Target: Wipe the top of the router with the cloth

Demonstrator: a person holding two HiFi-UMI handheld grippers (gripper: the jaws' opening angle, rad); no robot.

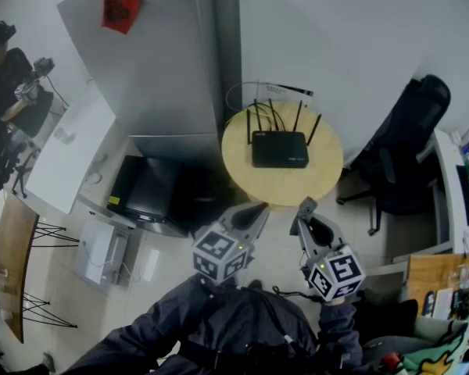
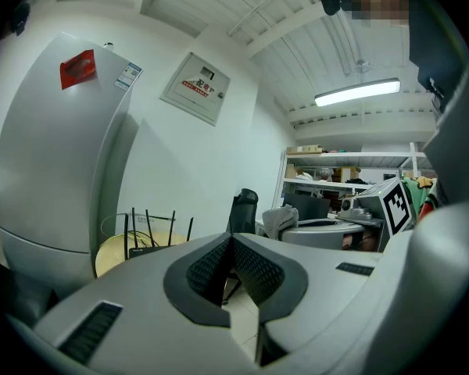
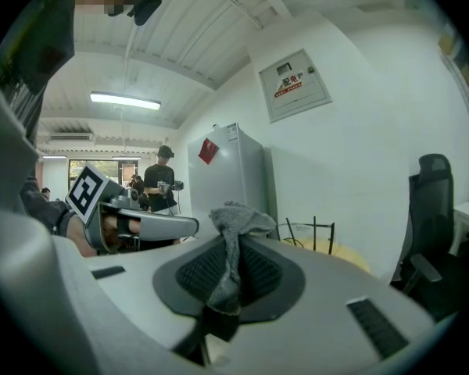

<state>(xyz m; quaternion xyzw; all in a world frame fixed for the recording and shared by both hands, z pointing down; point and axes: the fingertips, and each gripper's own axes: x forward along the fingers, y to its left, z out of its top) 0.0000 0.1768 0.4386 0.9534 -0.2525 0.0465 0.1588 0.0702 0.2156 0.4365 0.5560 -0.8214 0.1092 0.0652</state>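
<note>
Two grippers show in the head view: left gripper [image 1: 255, 211] and right gripper [image 1: 306, 206] at six o'clock of the round table [image 1: 246, 178], with the router [image 1: 280, 148] at its centre. Left gripper view: jaws pressed together, empty. Right gripper view: jaws clamped on the cloth [image 3: 236, 219].

near edge of the round table [image 1: 281, 191] lies open; antennas [image 1: 298, 117] stand behind the router [image 1: 280, 149]
</note>
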